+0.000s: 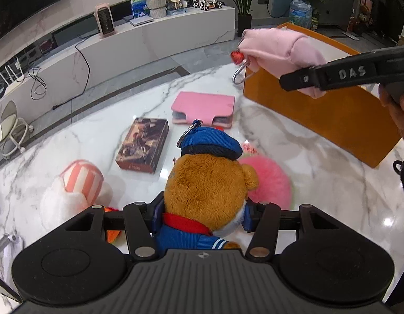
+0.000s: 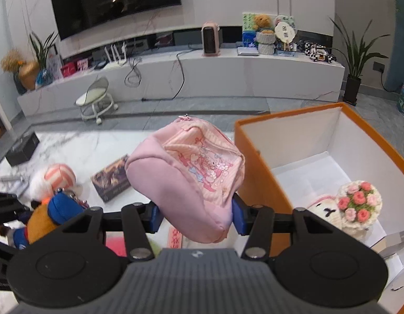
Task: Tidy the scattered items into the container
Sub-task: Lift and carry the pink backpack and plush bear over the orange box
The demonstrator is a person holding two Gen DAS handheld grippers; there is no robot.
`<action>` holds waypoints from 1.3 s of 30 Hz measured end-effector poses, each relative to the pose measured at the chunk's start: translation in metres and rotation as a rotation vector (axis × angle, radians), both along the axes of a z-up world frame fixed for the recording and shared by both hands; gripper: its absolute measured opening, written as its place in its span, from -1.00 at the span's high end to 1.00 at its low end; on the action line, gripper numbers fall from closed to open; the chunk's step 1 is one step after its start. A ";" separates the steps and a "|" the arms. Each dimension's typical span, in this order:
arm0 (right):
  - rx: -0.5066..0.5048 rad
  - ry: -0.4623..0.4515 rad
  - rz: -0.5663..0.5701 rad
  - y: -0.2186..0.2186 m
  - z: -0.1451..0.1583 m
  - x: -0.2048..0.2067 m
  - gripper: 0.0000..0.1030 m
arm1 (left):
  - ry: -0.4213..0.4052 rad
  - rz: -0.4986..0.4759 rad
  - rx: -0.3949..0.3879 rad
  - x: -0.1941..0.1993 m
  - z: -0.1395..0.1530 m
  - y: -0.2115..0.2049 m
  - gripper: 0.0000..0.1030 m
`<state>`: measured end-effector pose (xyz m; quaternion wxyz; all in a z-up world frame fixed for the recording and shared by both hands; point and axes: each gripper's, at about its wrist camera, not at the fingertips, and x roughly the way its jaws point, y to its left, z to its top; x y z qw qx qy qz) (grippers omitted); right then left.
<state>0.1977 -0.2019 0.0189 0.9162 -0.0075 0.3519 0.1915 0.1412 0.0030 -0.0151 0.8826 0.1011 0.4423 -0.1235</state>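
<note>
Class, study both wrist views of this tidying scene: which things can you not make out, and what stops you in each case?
- Left wrist view: the orange box interior, hidden by its near wall.
- Left wrist view: the bear face, turned away; the left tool covers its lower body.
- Right wrist view: the box's near corner, cut off behind the right tool and the pink pouch.
- Both views: the book cover print, too small.

On the table (image 1: 293, 141) the box (image 1: 332, 120) stands at the right edge, the wallet (image 1: 204, 107) left of it, the book (image 1: 143, 144) further left, the bouquet (image 2: 358, 204) inside the box.
</note>
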 end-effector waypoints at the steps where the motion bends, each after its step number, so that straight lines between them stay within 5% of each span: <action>1: 0.011 -0.004 -0.007 -0.003 0.003 0.000 -0.05 | -0.003 0.002 0.002 0.002 0.002 -0.001 -0.22; 12: 0.125 -0.031 -0.085 -0.044 0.028 0.004 -0.05 | -0.038 -0.037 0.038 0.028 0.033 -0.041 -0.22; 23: 0.209 -0.014 -0.160 -0.086 0.034 0.012 -0.05 | -0.083 -0.132 -0.026 0.066 0.070 -0.111 -0.22; 39: 0.204 0.020 -0.254 -0.133 0.022 0.012 -0.05 | -0.066 -0.166 -0.042 0.129 0.056 -0.184 -0.22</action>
